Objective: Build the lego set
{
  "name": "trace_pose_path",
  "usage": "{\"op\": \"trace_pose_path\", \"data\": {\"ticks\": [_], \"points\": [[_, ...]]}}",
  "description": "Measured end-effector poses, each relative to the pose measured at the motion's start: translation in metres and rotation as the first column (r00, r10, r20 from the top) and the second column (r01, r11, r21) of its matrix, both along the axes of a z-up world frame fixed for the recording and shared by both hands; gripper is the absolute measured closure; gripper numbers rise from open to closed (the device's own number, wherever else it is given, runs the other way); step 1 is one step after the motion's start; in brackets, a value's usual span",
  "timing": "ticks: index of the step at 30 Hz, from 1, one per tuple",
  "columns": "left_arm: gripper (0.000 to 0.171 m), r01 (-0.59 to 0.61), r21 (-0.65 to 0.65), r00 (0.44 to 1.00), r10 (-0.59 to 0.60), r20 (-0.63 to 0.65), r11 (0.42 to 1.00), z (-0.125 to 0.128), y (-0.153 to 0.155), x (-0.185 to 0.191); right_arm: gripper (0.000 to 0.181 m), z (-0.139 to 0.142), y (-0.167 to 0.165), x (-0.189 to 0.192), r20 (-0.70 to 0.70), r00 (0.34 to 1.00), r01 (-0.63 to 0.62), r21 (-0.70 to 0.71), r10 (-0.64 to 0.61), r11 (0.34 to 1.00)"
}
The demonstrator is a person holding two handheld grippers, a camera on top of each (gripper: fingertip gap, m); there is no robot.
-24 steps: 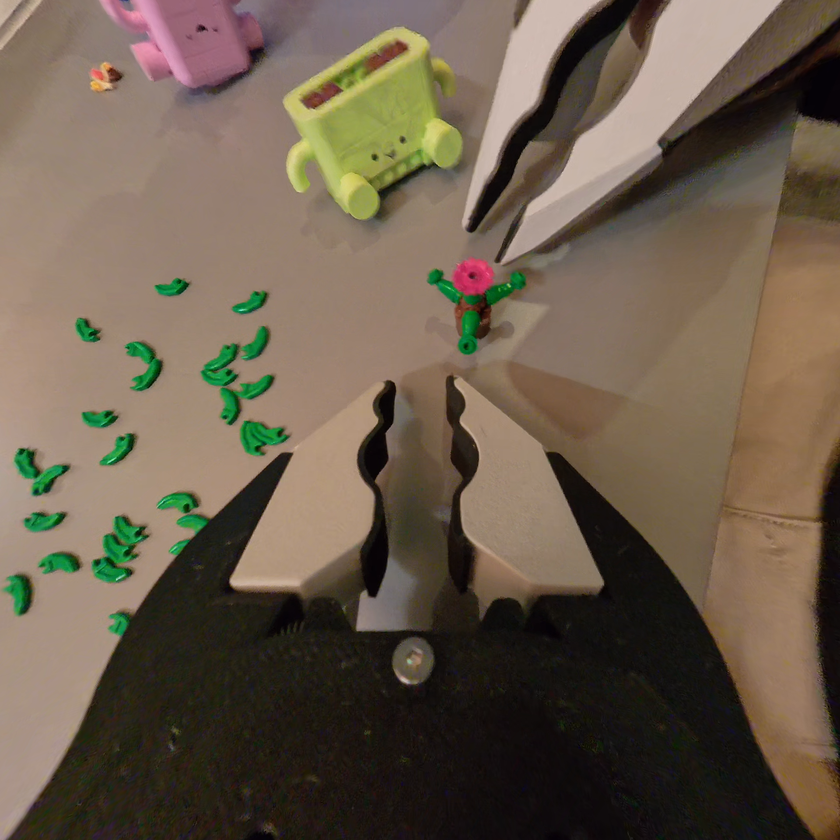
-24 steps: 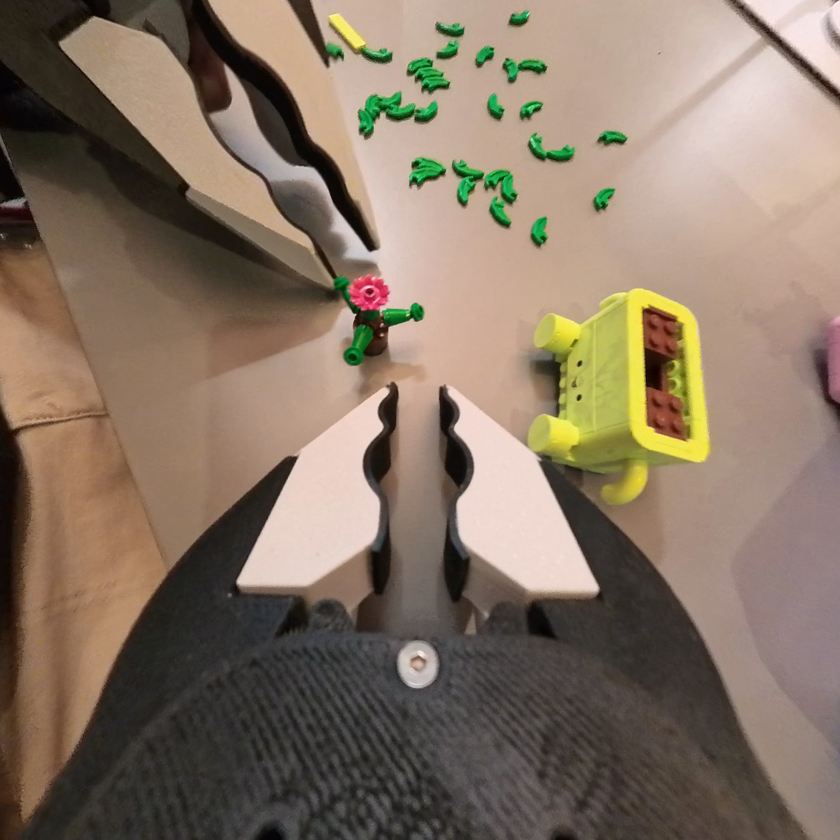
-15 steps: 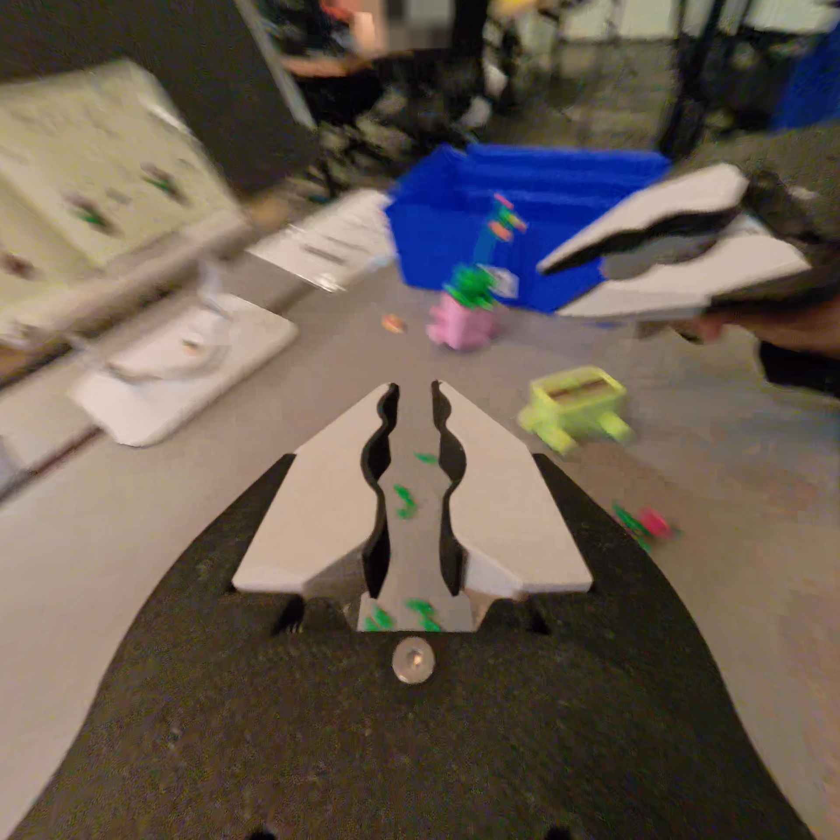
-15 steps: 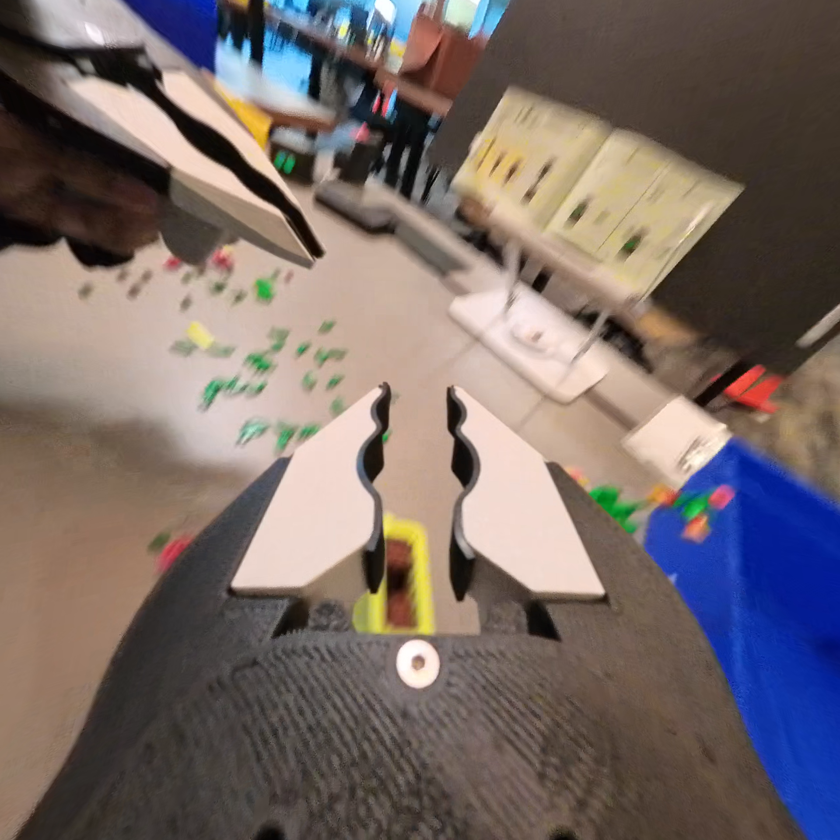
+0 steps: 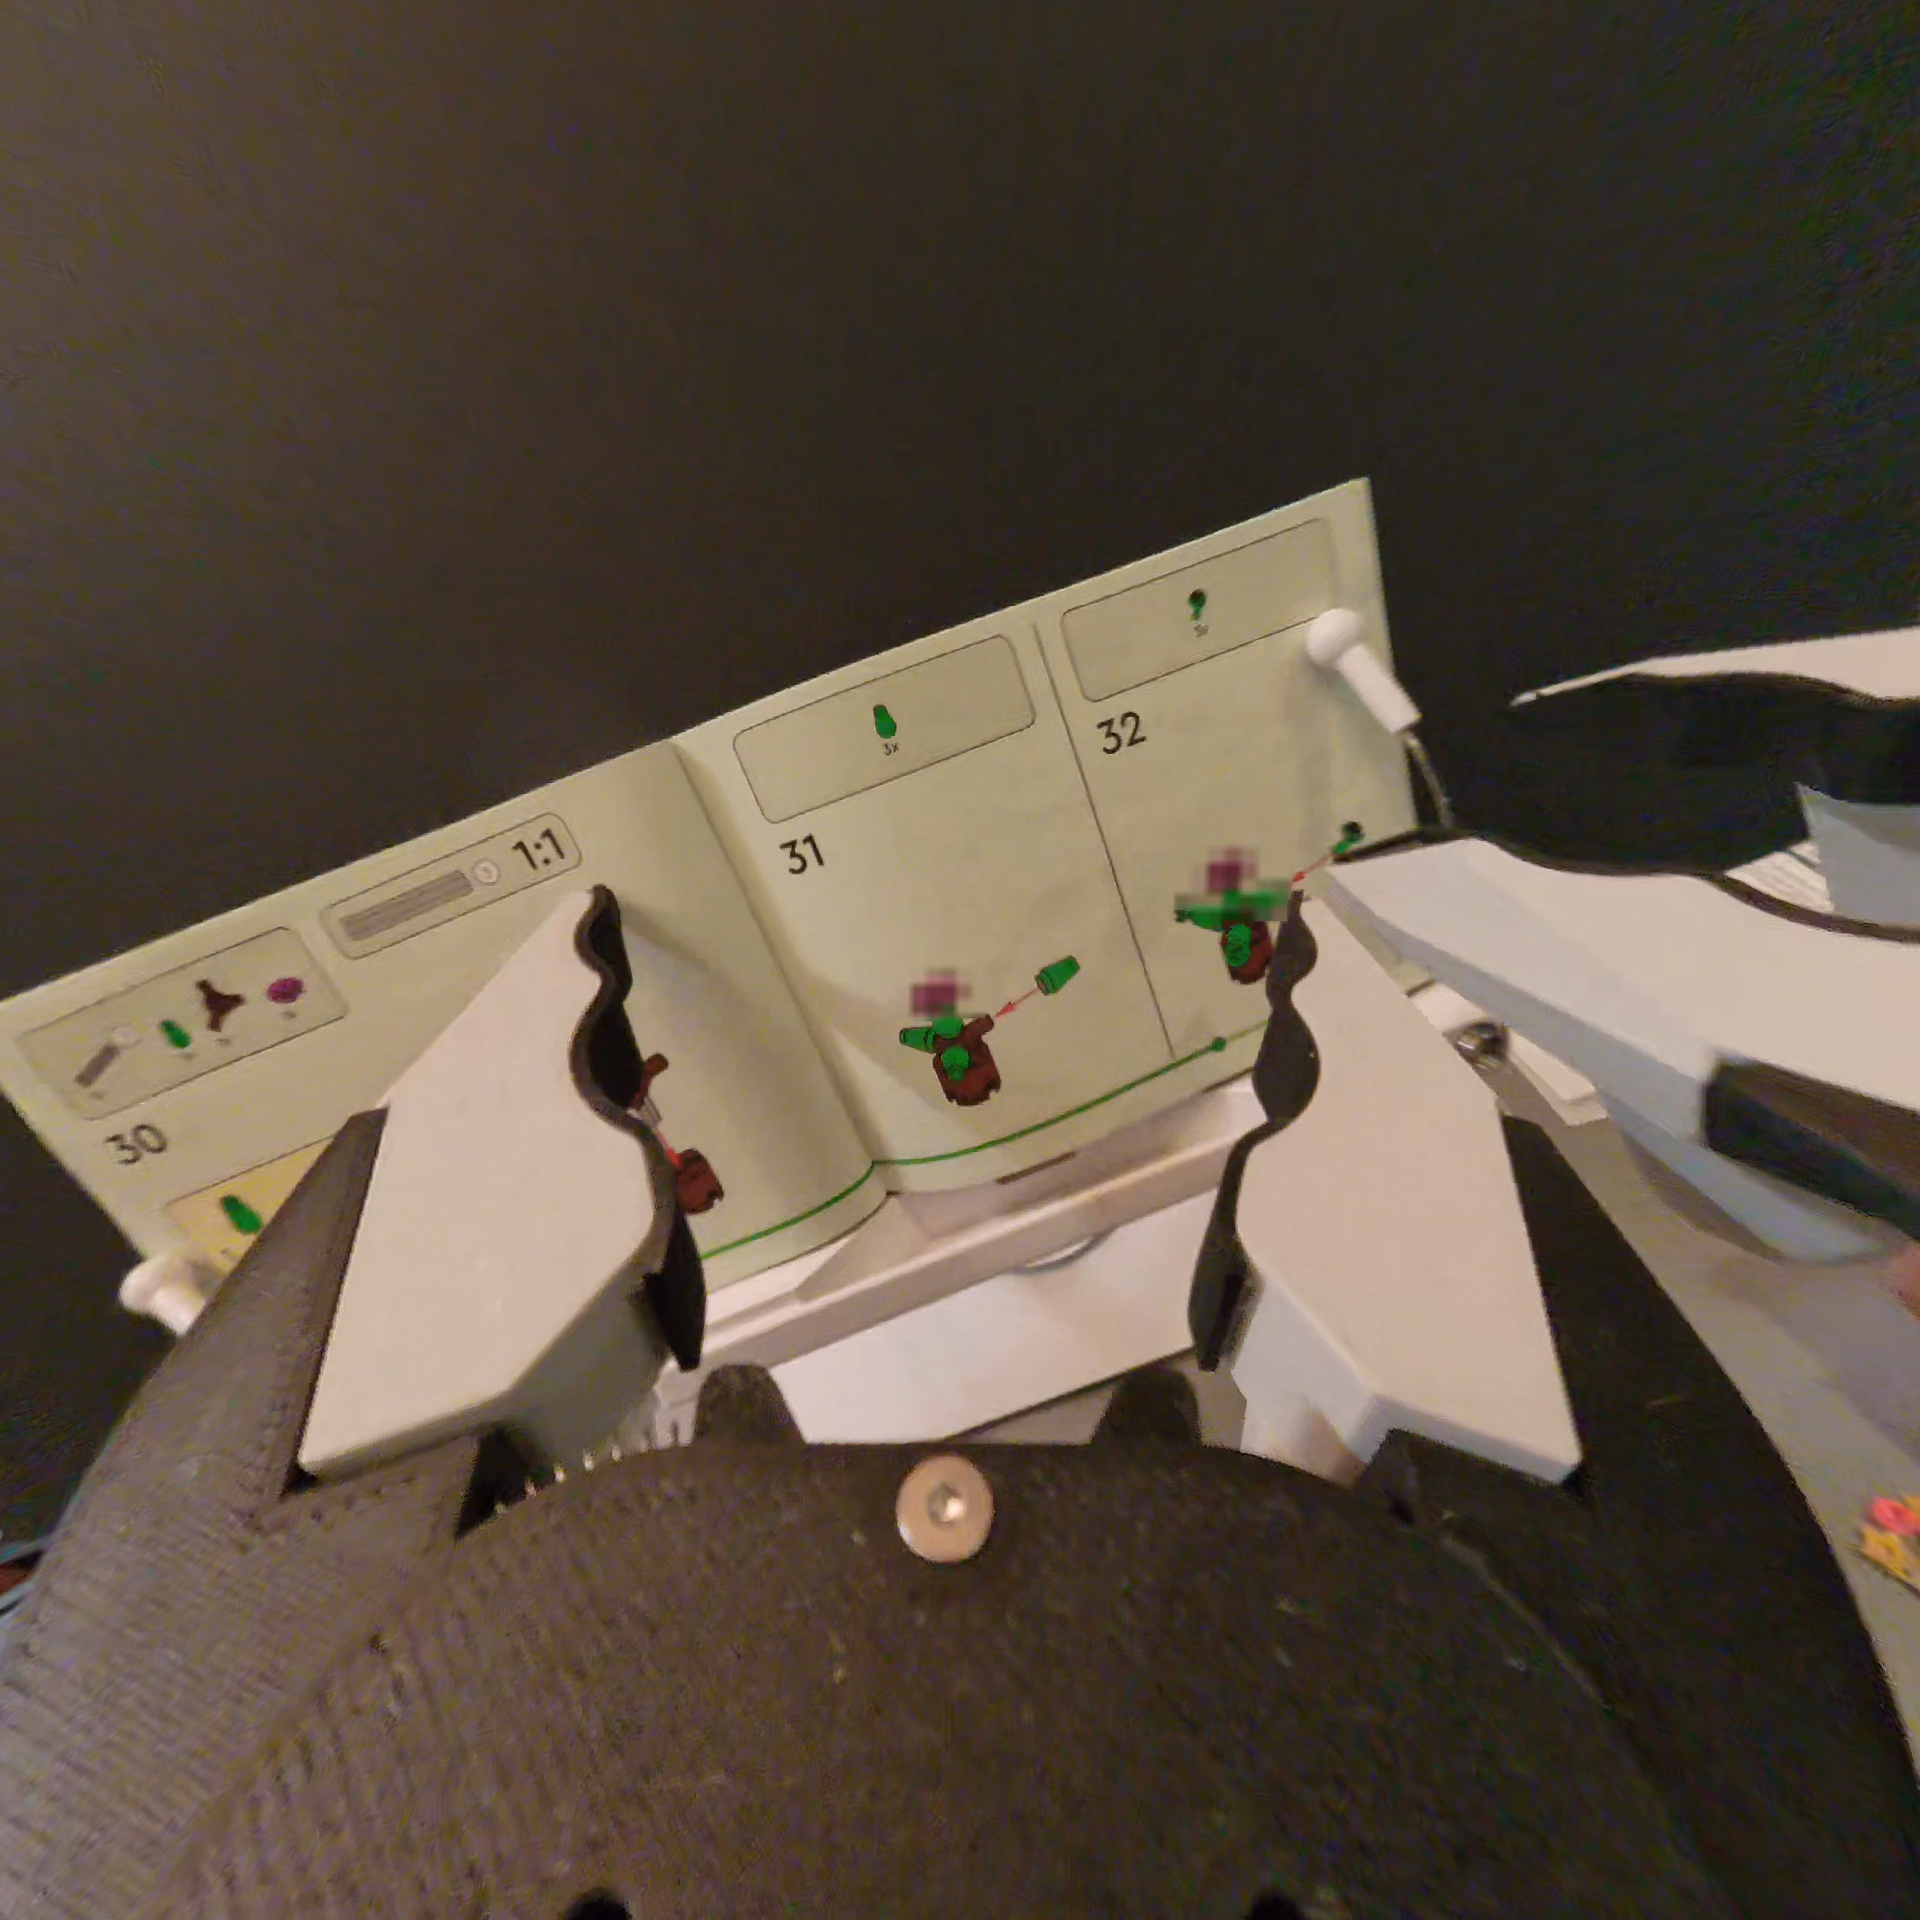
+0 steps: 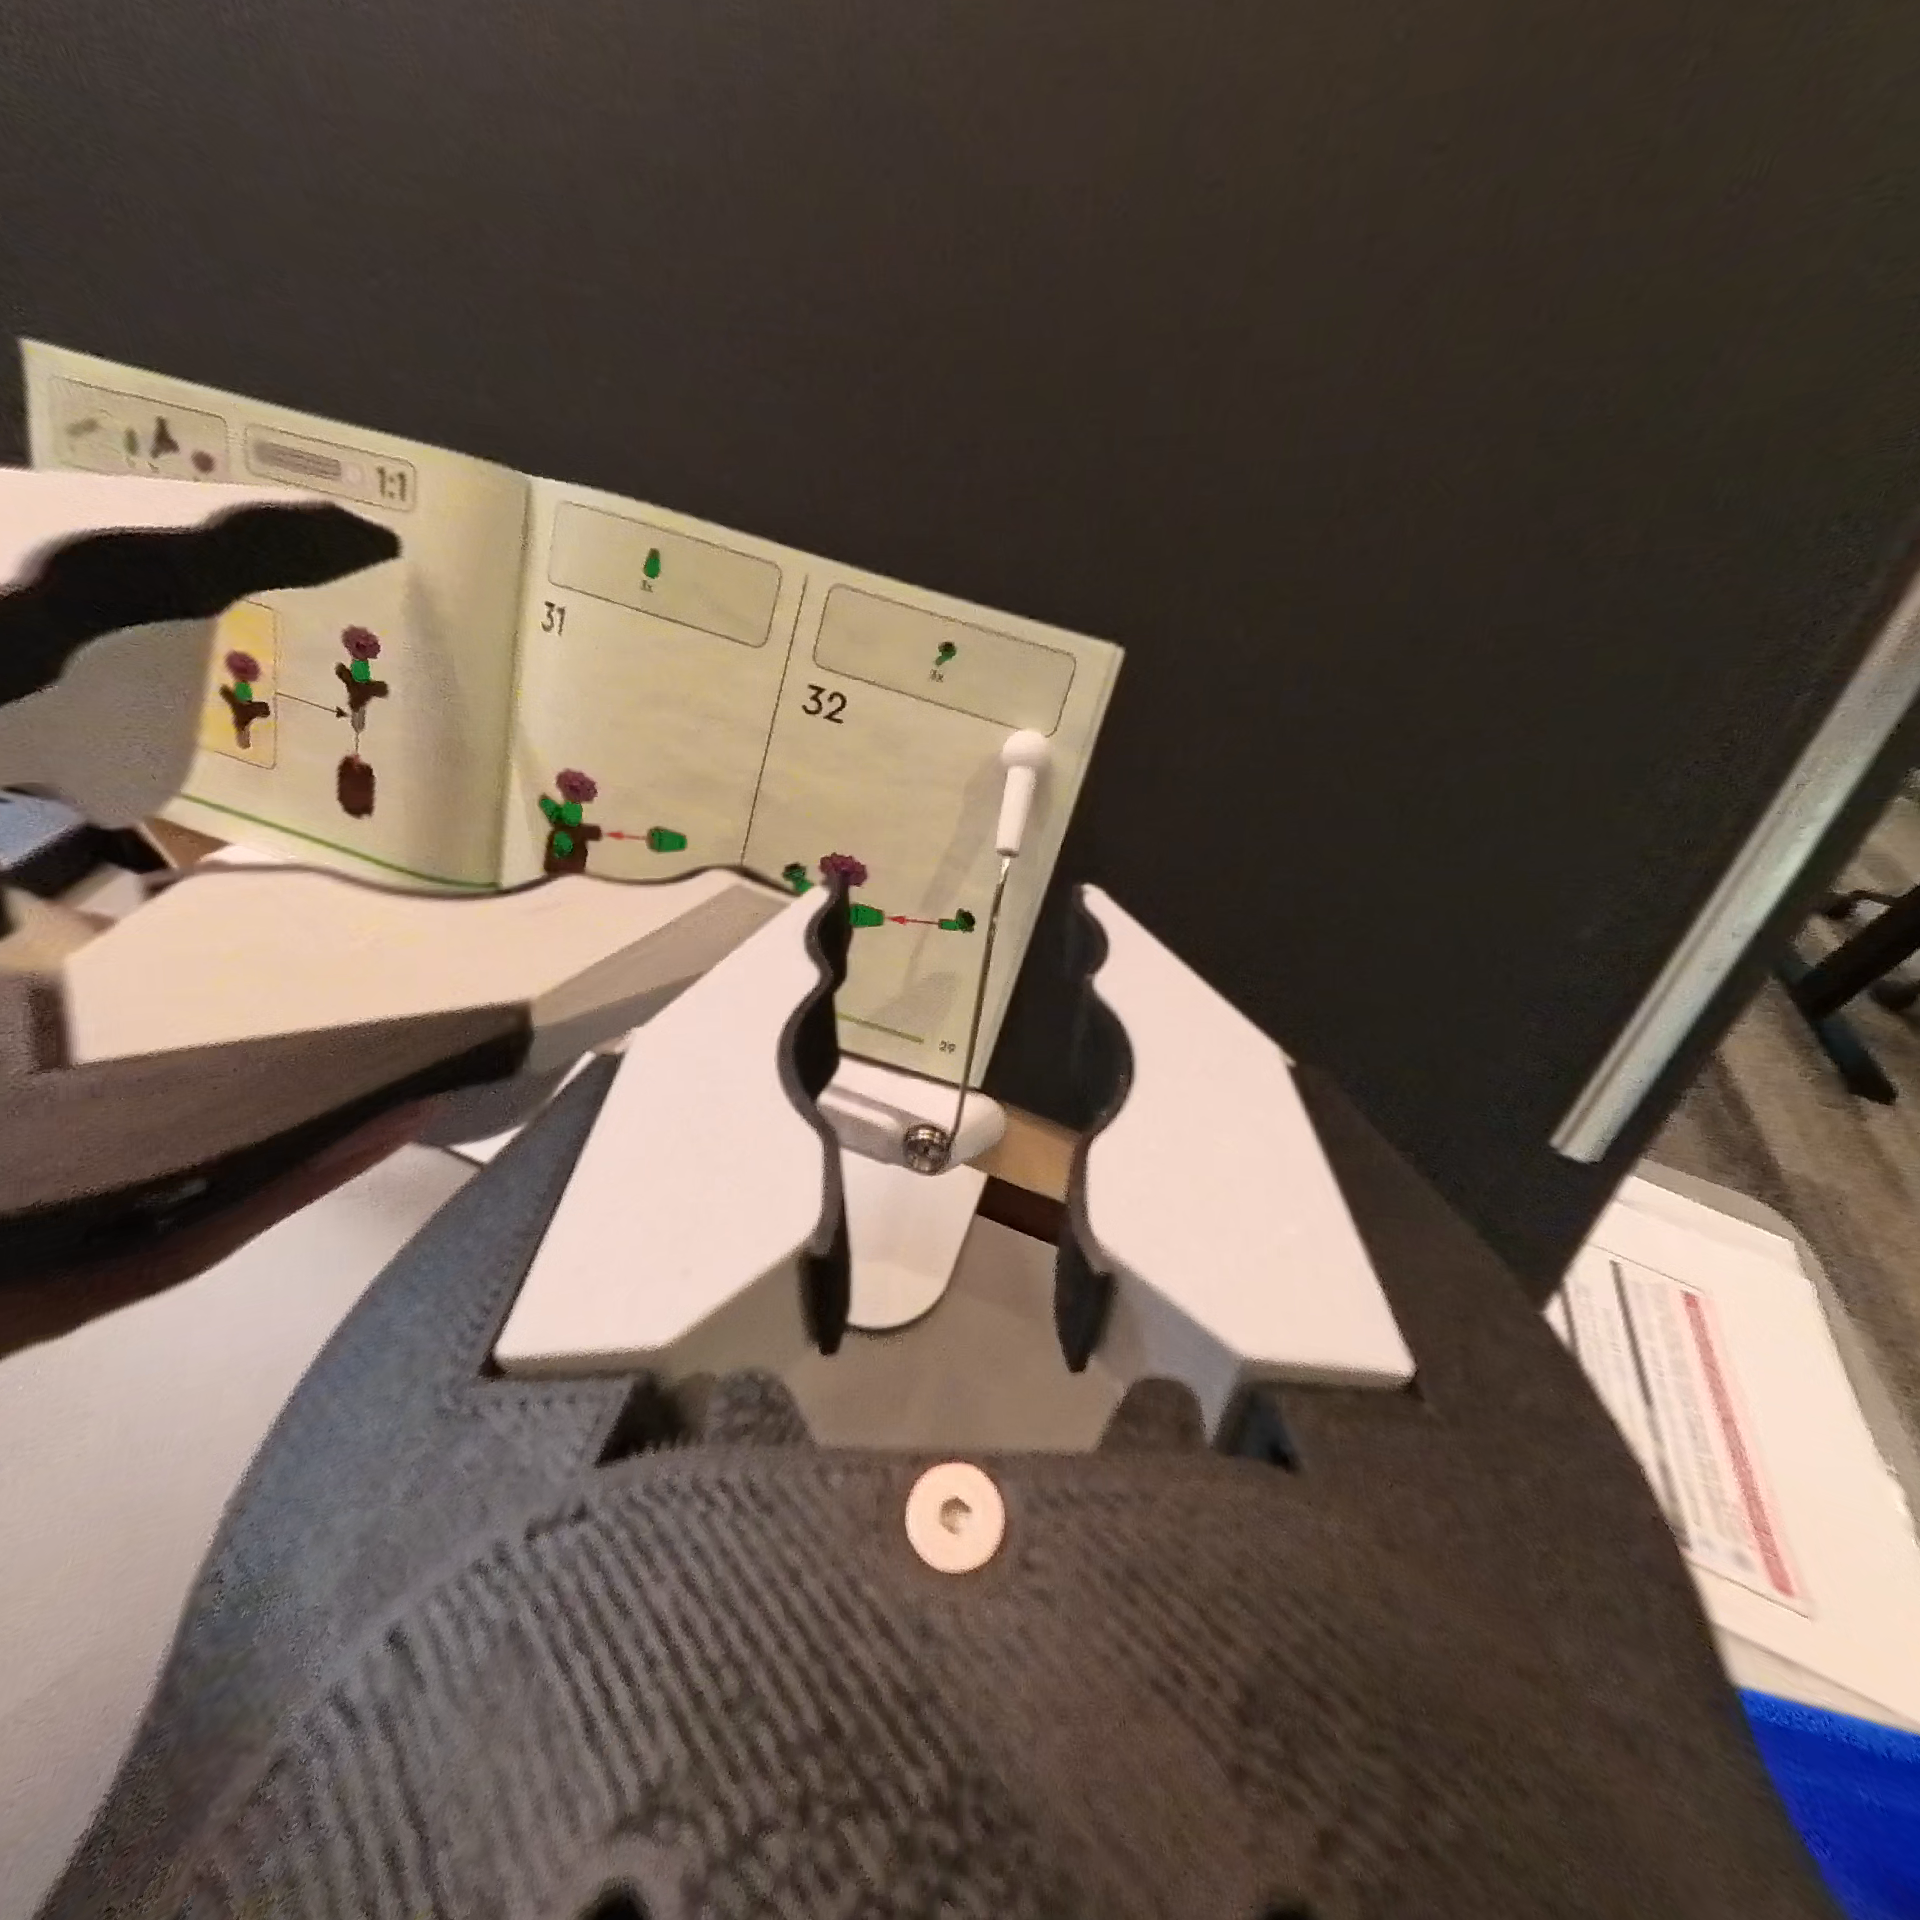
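Reading step, by the look of it: no brick work under way, both tools raised toward the open instruction booklet (image 5: 935, 831).

Left gripper (image 5: 945, 914): fingers spread wide, nothing between them. Right gripper (image 6: 951, 904): fingers apart by a narrower gap, also empty.

Straight beyond both sets of fingertips stands the booklet, propped on a white stand (image 5: 997, 1340) against a dark wall and pinned by a wire page clip (image 6: 1023, 779) just past the right gripper's tips. Pictured on the right-hand page: a small flower build taking green pieces on its side arms.

No part of the lego set lies between or below either pair of fingers, save perhaps some tiny orange and yellow bits (image 5: 1891, 1558) far out to the right of the left fingers, too small to tell.

To do this well:
- Hold both cameras level and quiet for a clean look at the page.
- Avoid touching the page or the clip with the fingertips; probably light and easily knocked.
- Note which green piece goes on and from which side.
- Leave both pairs of fingers parted, ready for the next small pick.
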State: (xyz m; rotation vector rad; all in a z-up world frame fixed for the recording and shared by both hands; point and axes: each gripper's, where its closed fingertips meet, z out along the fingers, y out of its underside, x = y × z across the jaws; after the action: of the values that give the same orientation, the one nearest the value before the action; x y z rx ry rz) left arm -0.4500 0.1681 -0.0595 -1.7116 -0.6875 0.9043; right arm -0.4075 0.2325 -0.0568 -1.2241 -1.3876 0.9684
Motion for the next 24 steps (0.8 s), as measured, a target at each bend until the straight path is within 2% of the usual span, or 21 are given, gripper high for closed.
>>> {"op": "trace_pose_path", "data": {"ticks": [2, 4, 6, 8, 14, 20, 24], "points": [[0.056, -0.037, 0.001, 0.999, 0.037, -0.016, 0.999, -0.003, 0.000, -0.010, 0.145, -0.006, 0.002, -0.004, -0.005, 1.000, -0.005, -0.002, 0.005, 1.000], [0.075, -0.109, -0.022, 0.991, 0.107, -0.082, 0.994, -0.001, -0.007, -0.016, 0.150, -0.009, 0.003, -0.007, -0.010, 1.000, -0.017, 0.003, 0.017, 1.000], [0.076, -0.105, -0.029, 0.990, 0.102, -0.093, 0.994, -0.001, -0.007, -0.016, 0.169, -0.010, 0.003, -0.007, -0.024, 0.999, -0.027, 0.005, 0.027, 1.000], [0.078, -0.105, -0.023, 0.991, 0.103, -0.090, 0.994, -0.002, -0.009, -0.016, 0.181, -0.009, 0.007, -0.007, -0.037, 0.999, -0.025, 0.006, 0.025, 1.000], [0.113, -0.100, 0.088, 0.992, 0.107, -0.072, 0.991, 0.001, -0.018, -0.014, 0.181, -0.009, 0.008, -0.004, -0.041, 0.996, -0.086, -0.067, 0.083, 0.994], [0.116, -0.013, 0.202, 0.999, 0.020, -0.034, 0.979, 0.002, -0.020, -0.003, 0.181, -0.009, 0.005, -0.003, -0.043, 0.991, -0.132, -0.047, 0.130, 0.990], [0.106, -0.026, 0.278, 0.999, 0.034, -0.025, 0.960, 0.013, -0.038, -0.005, 0.181, -0.009, 0.006, -0.004, -0.038, 0.989, -0.142, -0.038, 0.140, 0.989]]}}
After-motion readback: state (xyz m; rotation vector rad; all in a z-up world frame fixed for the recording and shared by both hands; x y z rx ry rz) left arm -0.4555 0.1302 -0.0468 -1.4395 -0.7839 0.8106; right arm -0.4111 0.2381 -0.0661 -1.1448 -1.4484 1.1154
